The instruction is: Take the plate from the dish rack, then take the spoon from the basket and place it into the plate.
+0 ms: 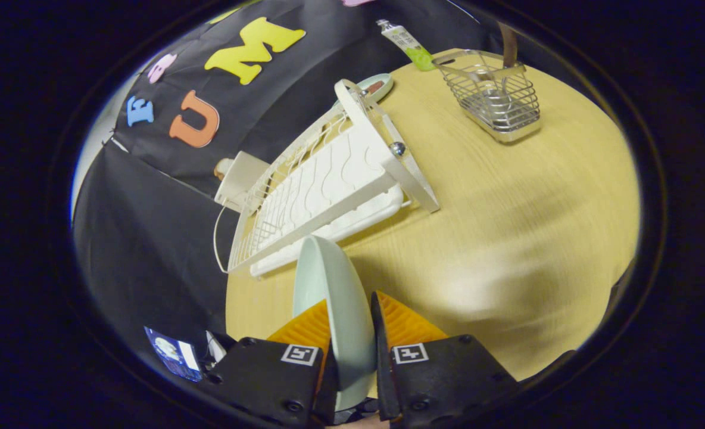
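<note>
Gripper view: gripper (352, 325) clamped on the pale plate (328, 292), held on edge between its 2 orange fingers (308, 328), clear of the white dish rack (328, 185) just ahead. Step 1 looks done. Plate not yet set on the table (507, 226); spoon left to fetch from the wire basket (495, 98) well beyond, where I cannot make it out.

The plate (334, 298) stands on edge between the gripper's (352, 325) two fingers, both pressed against it, above the table (507, 238). Just beyond the plate lies the dish rack (328, 185) on the table, with a small box (239, 179) at its left side and a dish (376, 86) behind its far end. The basket (495, 98) stands well apart to the right of the rack, a tube (409, 44) lying behind it at the table's far edge.
</note>
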A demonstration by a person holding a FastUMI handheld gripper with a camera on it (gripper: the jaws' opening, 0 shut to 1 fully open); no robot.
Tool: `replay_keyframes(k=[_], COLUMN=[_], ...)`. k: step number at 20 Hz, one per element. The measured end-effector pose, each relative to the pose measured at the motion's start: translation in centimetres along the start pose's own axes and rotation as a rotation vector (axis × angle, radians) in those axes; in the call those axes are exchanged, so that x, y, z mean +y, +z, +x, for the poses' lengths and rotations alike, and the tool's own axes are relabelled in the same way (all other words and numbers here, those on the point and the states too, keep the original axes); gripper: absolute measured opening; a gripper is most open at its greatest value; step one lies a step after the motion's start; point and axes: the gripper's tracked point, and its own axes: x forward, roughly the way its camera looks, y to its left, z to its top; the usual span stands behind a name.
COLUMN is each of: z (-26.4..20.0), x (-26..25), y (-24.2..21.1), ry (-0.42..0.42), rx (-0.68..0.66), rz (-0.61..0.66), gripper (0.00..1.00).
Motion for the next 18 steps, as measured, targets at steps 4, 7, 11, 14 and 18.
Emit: replay_keyframes(k=[4,7,11,14,18], z=[-0.1,-0.6,-2.2,-4.4,-8.9], x=[-0.8,-1.3,-1.4,-2.0,-3.4], y=[0.7,1.3,1.9,2.5,4.9], ry=[0.001,0.001,-0.003,-0.035,-0.130], rx=[-0.018,-0.048,-0.128,-0.229,-0.471], rz=[0.018,0.014,-0.044,-0.123,-0.291], gripper=[0.39,0.47,0.56,0.69,0.92])
